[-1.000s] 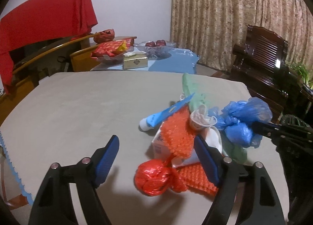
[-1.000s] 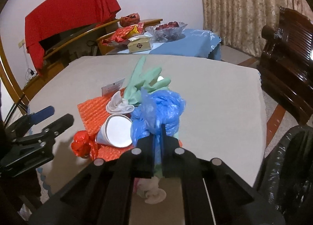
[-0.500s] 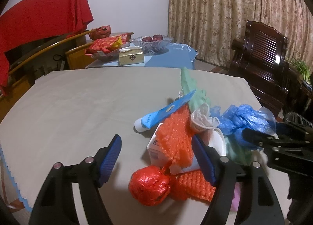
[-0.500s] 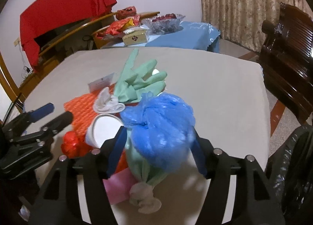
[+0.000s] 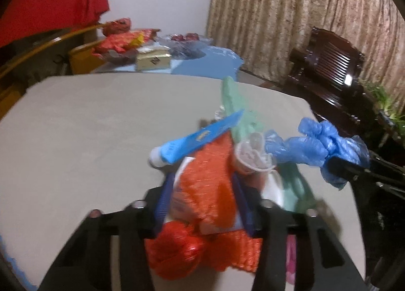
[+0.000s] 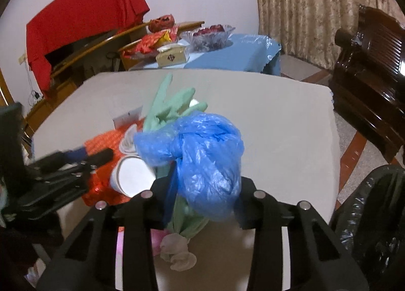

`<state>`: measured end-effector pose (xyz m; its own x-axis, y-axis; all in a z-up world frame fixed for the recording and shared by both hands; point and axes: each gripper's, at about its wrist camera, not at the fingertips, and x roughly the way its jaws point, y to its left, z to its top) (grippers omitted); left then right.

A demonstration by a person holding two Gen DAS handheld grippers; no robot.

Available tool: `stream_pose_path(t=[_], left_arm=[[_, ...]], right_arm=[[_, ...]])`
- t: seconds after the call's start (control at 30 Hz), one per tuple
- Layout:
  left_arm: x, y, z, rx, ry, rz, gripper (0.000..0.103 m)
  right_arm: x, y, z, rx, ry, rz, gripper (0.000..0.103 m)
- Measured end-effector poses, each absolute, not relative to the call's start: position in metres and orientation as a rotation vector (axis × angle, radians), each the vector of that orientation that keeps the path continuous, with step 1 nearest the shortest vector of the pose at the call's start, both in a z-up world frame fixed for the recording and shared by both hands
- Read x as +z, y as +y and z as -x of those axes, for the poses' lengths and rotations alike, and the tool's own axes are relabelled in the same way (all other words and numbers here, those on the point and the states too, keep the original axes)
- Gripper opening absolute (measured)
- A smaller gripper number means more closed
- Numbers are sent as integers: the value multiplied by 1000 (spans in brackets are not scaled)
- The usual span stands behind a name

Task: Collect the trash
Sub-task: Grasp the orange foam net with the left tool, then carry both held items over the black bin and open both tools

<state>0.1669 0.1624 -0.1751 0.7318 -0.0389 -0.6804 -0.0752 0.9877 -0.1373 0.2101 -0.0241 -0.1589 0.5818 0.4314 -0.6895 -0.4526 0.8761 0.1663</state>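
A pile of trash lies on the beige table (image 5: 88, 126): orange bubble wrap (image 5: 210, 174) over a white carton, a red foil ball (image 5: 174, 250), a blue tube (image 5: 197, 139), a green rubber glove (image 6: 172, 106) and a white paper cup (image 6: 134, 177). My left gripper (image 5: 203, 200) is closing, its blue pads pressing the bubble wrap and carton from both sides. My right gripper (image 6: 205, 197) is closing on a knotted blue plastic bag (image 6: 202, 154), which bulges up between its jaws. In the left wrist view the right gripper (image 5: 354, 172) shows at the right.
A black trash bag (image 6: 374, 215) gapes beside the table's right edge. A dark wooden chair (image 5: 329, 63) stands beyond it. A side table with a blue cloth (image 6: 240, 50) carries a tissue box and a fruit bowl. A pink scrap (image 5: 291, 253) lies under the pile.
The left gripper moved forward and down over the pile and narrowed its jaws around the orange wrap and carton. The right gripper went from shut to wide, then narrowed on the blue bag.
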Motion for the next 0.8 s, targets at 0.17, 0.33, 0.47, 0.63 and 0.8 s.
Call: stream_pose_path(t=[0.17, 0.33, 0.47, 0.63, 0.8], left_arm=[[-171, 155, -167, -9, 728, 151, 11], [-143, 152, -146, 8, 649, 126, 10], [-117, 149, -127, 16, 600, 114, 10], [-84, 130, -102, -30, 536, 103, 10], [-68, 101, -94, -84, 523, 89, 10]], right_arm=[[-147, -32, -204, 507, 781, 19, 36], [-130, -39, -194, 503, 744, 6, 36], [-114, -48, -184, 498, 720, -7, 36], [-94, -65, -167, 490, 683, -40, 36], [-79, -84, -150, 461, 647, -43, 36]])
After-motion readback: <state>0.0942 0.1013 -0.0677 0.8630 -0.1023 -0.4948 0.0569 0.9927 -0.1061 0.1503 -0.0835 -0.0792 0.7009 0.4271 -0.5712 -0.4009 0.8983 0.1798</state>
